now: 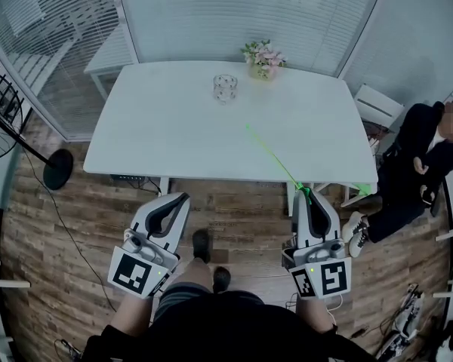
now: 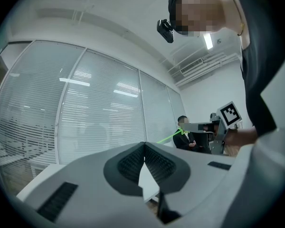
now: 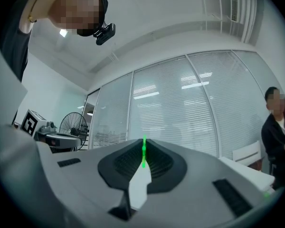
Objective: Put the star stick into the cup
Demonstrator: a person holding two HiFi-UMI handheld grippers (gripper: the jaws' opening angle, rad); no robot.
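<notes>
- Green stick [image 1: 272, 157] was clamped between the jaws of the right gripper [image 1: 305, 196], held by its near end.
- From the jaws the stick ran up and to the far left, its far tip over the near right part of the table [image 1: 166, 127].
- The right gripper view showed the stick [image 3: 144, 153] as a thin green line pinched in the seam between the two pads of the right gripper [image 3: 144, 148].
- Which end of the stick carried the star could not be told.
- Left gripper [image 1: 183, 196] was held off the near left edge of the table, over the floor [image 1: 60, 277].
- In its own view the left gripper [image 2: 145, 145] had its jaws together at the tips with nothing between them.
- Cup [image 1: 225, 88], of clear glass, stood upright at the far middle of the table, well apart from the stick.
- Flowers [image 1: 263, 57] stood just beyond the cup, to its right, at the far edge.
- Fan [image 1: 7, 119] stood on the floor at the left.
- A person [image 1: 415, 157] in dark clothes sat to the right of the table.
</notes>
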